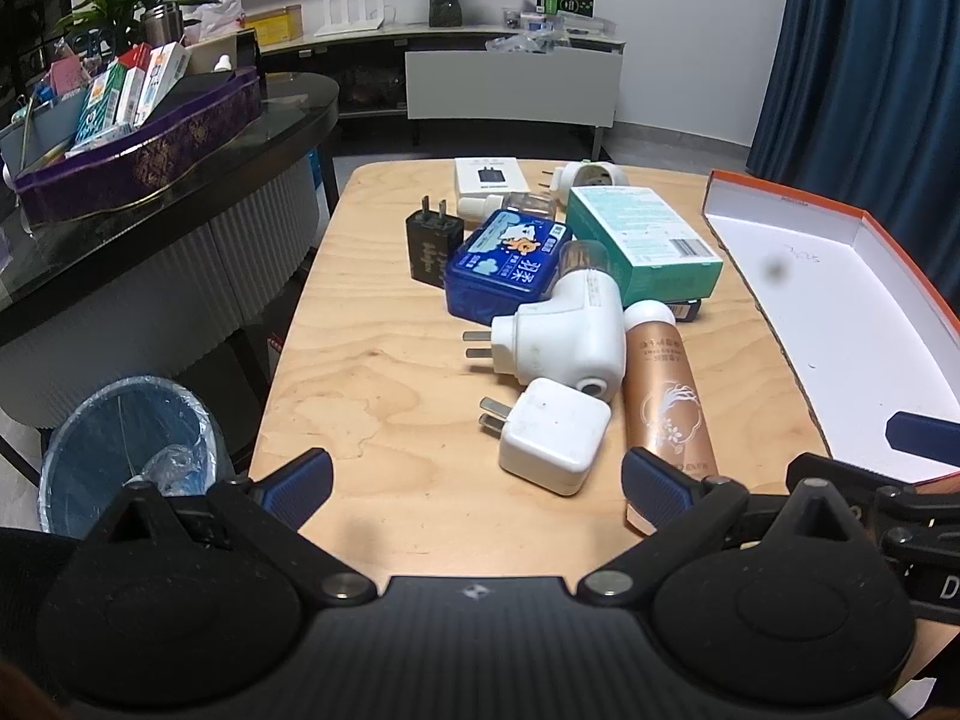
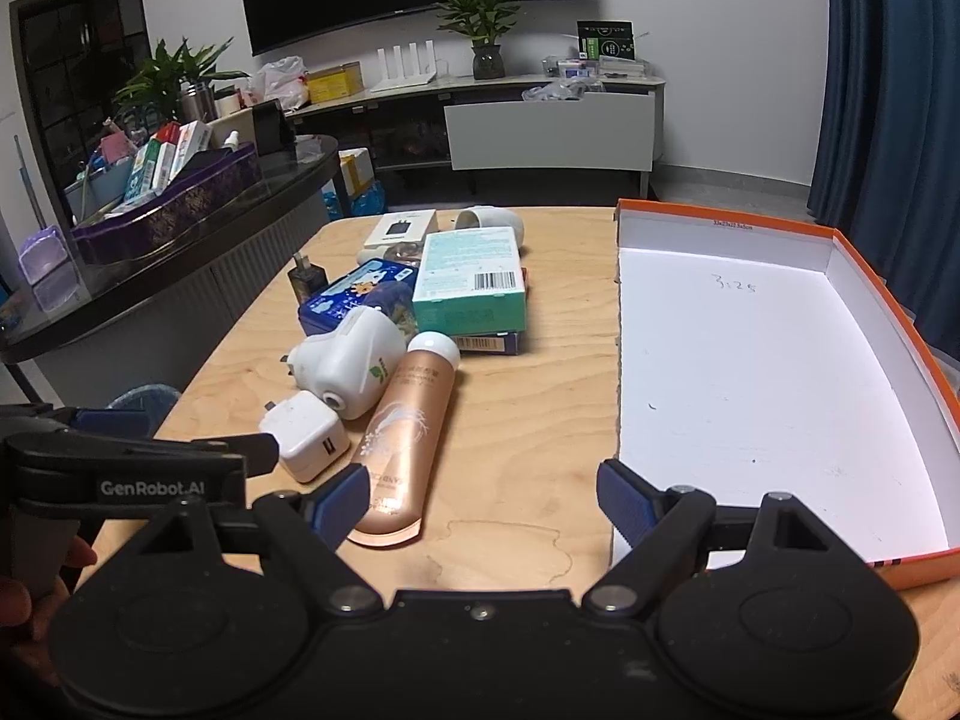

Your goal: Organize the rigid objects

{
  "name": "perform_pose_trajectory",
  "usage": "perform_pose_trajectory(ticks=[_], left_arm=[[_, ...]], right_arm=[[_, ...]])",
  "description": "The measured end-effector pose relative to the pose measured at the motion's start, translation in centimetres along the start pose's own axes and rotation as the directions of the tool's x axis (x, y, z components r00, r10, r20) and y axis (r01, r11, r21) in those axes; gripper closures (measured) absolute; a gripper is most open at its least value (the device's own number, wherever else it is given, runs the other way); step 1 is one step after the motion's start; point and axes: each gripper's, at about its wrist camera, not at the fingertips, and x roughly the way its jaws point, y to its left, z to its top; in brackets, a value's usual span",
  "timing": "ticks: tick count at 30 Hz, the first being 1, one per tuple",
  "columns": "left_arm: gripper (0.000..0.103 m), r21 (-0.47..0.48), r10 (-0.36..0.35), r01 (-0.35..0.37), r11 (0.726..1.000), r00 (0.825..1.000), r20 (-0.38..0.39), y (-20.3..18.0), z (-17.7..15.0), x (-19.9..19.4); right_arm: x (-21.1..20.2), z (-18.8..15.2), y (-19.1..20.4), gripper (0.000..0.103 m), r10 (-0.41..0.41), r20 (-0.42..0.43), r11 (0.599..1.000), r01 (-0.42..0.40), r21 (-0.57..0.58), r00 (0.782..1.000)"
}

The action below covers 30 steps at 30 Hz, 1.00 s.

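A pile of rigid items lies on the wooden table point(image 1: 372, 372): a white charger cube point(image 1: 555, 435), a white plug-in device point(image 1: 567, 336), a gold tube point(image 1: 663, 414), a blue tin point(image 1: 504, 267), a teal box point(image 1: 642, 240) and a black charger point(image 1: 432, 246). An empty orange-rimmed white box point(image 2: 750, 372) lies to the right. My left gripper point(image 1: 477, 483) is open and empty, just in front of the white charger. My right gripper point(image 2: 480, 501) is open and empty, between the gold tube point(image 2: 402, 432) and the box.
A blue trash bin point(image 1: 129, 450) stands left of the table. A black counter point(image 1: 180, 180) with a purple basket point(image 1: 150, 156) of boxes is at the left. A small white box point(image 1: 489, 175) and a white cup-shaped item point(image 1: 591, 175) lie at the table's far end.
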Motion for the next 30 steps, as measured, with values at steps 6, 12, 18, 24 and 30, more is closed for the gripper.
perform_pose_trajectory(ticks=[6,12,18,24,30], left_arm=[[0.0,0.002,0.002,-0.002,1.0,1.0,0.002,0.1,0.0,0.0],[0.0,0.005,0.005,-0.005,1.0,1.0,-0.002,0.2,0.0,0.2],[0.0,0.01,0.011,-0.01,1.0,1.0,-0.004,0.5,0.0,0.6],[0.0,0.013,0.014,-0.013,1.0,1.0,-0.015,0.7,-0.1,1.1],[0.0,0.018,0.011,-0.011,1.0,1.0,-0.019,0.6,-0.3,1.3]], right_arm=[[-0.1,0.0,0.2,0.005,0.003,0.006,1.0,-0.003,-0.005,1.0],[0.0,-0.1,0.1,0.005,0.003,0.005,1.0,-0.003,-0.005,1.0],[0.2,-0.1,0.0,0.005,-0.004,0.005,1.0,0.004,-0.011,1.0],[0.6,-0.2,0.1,0.005,-0.004,-0.005,1.0,0.004,-0.012,1.0],[0.8,-0.5,0.0,0.005,-0.006,-0.016,1.0,0.006,-0.01,1.0]])
